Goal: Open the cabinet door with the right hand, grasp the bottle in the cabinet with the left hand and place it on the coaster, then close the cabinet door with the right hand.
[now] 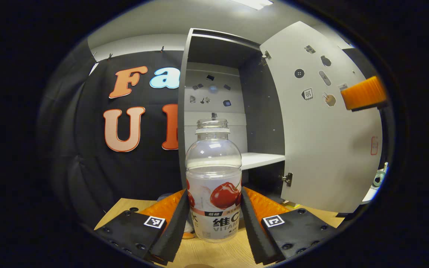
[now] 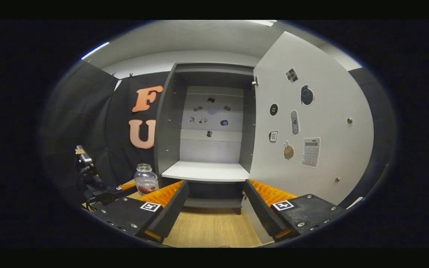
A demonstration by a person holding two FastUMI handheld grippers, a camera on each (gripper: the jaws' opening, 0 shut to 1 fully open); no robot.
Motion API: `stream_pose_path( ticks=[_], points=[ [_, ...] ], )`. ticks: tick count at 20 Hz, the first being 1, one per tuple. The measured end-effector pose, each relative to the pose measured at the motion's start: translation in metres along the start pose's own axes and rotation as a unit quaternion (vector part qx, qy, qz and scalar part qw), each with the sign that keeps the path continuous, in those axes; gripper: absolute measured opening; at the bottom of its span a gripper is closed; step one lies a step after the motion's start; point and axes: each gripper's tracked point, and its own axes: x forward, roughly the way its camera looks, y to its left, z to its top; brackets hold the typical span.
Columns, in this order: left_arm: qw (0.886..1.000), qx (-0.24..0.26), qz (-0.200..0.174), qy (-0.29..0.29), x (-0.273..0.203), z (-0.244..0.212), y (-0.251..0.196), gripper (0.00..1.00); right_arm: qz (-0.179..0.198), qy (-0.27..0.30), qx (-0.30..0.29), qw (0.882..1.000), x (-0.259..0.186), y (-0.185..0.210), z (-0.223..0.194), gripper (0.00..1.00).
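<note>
The clear bottle (image 1: pixel 213 186), capless and with a cherry label, stands upright on the wooden table (image 1: pixel 218 255) in front of the cabinet (image 1: pixel 214 48). My left gripper (image 1: pixel 213 214) is shut on it, one finger pressed to each side of its lower half. A small orange and grey edge (image 1: pixel 188 234) peeks out at the bottle's base; I cannot tell if it is the coaster. In the right gripper view the bottle (image 2: pixel 146 180) stands left of the cabinet (image 2: pixel 210 123). My right gripper (image 2: pixel 216 203) is open, facing the white shelf (image 2: pixel 207 171). The door (image 2: pixel 311 123) stands wide open.
The open door (image 1: pixel 322 141) swings out on the right, stuck with several small stickers. An orange finger (image 1: pixel 363 93) of the right gripper shows near the door's outer edge. Black cloth hangs left of the cabinet. Bare table lies in front of the cabinet (image 2: pixel 210 227).
</note>
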Motion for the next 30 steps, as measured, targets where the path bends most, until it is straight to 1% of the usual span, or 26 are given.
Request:
stream_pose_path(
  ticks=[1,2,3,4,6,8,10,12,17,18,19,20,21,24,25,28,30],
  points=[
    [1.000,0.000,-0.002,0.003,-0.008,-0.011,0.001,0.80,-0.011,-0.007,-0.007,1.000,-0.003,-0.001,0.000,0.97],
    [1.000,0.004,-0.004,0.006,-0.016,-0.021,0.002,0.80,-0.024,-0.012,-0.014,1.000,-0.004,-0.001,0.000,0.93],
    [1.000,0.009,-0.006,0.012,-0.022,-0.033,0.005,0.80,-0.036,-0.014,-0.020,0.999,-0.007,-0.001,0.000,0.97],
    [1.000,0.009,-0.008,0.018,-0.029,-0.044,0.007,0.80,-0.043,-0.017,-0.024,0.999,-0.011,0.001,0.001,0.93],
    [0.999,-0.001,-0.013,0.034,-0.043,-0.069,0.008,0.80,-0.060,-0.021,-0.029,0.998,-0.017,0.004,0.001,0.93],
    [0.999,0.001,-0.015,0.050,-0.053,-0.093,0.010,0.80,-0.066,-0.024,-0.025,0.997,-0.021,0.010,0.002,0.93],
    [0.998,0.001,-0.009,0.060,-0.064,-0.112,0.015,0.80,-0.067,-0.020,-0.017,0.997,-0.023,0.015,-0.001,0.94],
    [0.999,-0.006,-0.003,0.054,-0.070,-0.123,0.021,0.80,-0.065,-0.016,-0.018,0.998,-0.026,0.020,-0.005,0.94],
    [0.998,-0.017,0.009,0.054,-0.072,-0.154,0.032,0.80,-0.061,0.004,-0.024,0.998,-0.037,0.030,-0.015,0.95],
    [0.998,-0.018,0.012,0.053,-0.073,-0.159,0.034,0.80,-0.061,0.006,-0.029,0.998,-0.039,0.032,-0.017,0.95],
    [0.998,-0.019,0.013,0.052,-0.074,-0.163,0.035,0.80,-0.061,0.010,-0.037,0.997,-0.041,0.034,-0.019,0.93],
    [0.998,-0.021,0.014,0.051,-0.075,-0.165,0.035,0.80,-0.061,0.014,-0.044,0.997,-0.041,0.034,-0.020,0.95],
    [0.998,-0.022,0.014,0.050,-0.076,-0.168,0.033,0.80,-0.060,0.017,-0.047,0.997,-0.043,0.037,-0.022,0.95],
    [0.998,-0.027,0.013,0.056,-0.074,-0.179,0.031,0.80,-0.049,0.028,-0.047,0.997,-0.046,0.045,-0.029,0.95],
    [0.998,-0.030,0.016,0.059,-0.074,-0.183,0.031,0.82,-0.047,0.030,-0.048,0.997,-0.046,0.045,-0.030,0.95],
    [0.997,-0.030,0.027,0.072,-0.073,-0.196,0.036,0.80,-0.043,0.036,-0.048,0.997,-0.048,0.047,-0.033,0.95],
    [0.996,-0.032,0.036,0.070,-0.071,-0.197,0.043,0.81,-0.041,0.040,-0.047,0.997,-0.049,0.046,-0.035,0.95]
  ],
)
